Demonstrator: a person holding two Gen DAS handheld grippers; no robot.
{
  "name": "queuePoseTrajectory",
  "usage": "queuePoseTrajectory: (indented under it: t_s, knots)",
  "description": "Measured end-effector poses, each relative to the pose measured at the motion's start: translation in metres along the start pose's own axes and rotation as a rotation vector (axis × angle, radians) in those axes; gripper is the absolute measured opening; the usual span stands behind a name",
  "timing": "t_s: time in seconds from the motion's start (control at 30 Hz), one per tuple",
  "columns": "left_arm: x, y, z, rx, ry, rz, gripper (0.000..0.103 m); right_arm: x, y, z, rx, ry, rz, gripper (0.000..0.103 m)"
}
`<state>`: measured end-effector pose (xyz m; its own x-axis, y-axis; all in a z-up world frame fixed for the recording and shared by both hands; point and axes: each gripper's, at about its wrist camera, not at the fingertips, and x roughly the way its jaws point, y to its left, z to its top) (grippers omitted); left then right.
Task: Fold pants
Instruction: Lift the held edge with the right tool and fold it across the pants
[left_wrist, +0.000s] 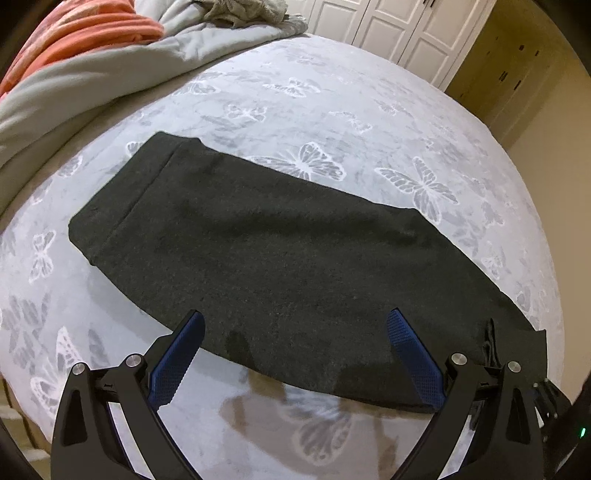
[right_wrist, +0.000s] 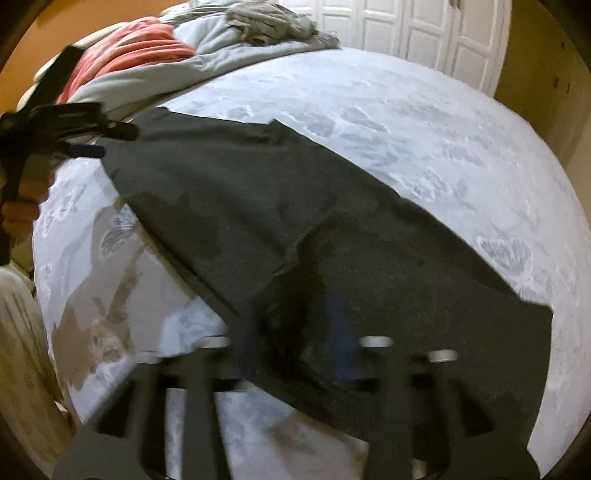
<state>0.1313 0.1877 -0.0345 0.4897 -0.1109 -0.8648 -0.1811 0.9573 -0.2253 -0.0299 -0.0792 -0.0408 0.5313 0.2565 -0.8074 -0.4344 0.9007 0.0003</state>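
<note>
Your pants (left_wrist: 280, 251) lie flat on the bed (left_wrist: 332, 110), already folded into one long dark band. In the left wrist view the band's long axis runs on a slant, from the far left of the bed down toward the near right edge. The end at the far left shows a broad hem-like band across it; the other end widens near the bed's front edge, at the right of the picture.

Your left gripper (left_wrist: 295, 328) hangs over the near long edge of the pants with its jaws spread wide, the blue pads (left_wrist: 177, 362) clear of the cloth and nothing between them.

Your right gripper (right_wrist: 295, 332) is smeared by motion blur in its own view. Its jaws stand apart over a rumpled fold at the near edge of the pants, but you cannot tell whether they touch the cloth.

At the bed's far left corner lie a heaped grey blanket (left_wrist: 92, 74) and an orange one (left_wrist: 74, 33). White panelled doors (left_wrist: 388, 22) stand beyond the bed's far edge.
</note>
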Motion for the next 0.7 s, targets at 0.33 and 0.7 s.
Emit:
queuePoseTrajectory:
  t_s: [0.33,0.7]
  knots:
    - [0.003,0.006,0.001,-0.012,0.009,-0.01,0.098,-0.034,0.007,0.011,-0.147,-0.035,0.052,0.009]
    - [0.002,0.026,0.003,-0.069,0.016,-0.002,0.098,0.012,0.042,-0.029,-0.306,0.066,-0.025,0.044]
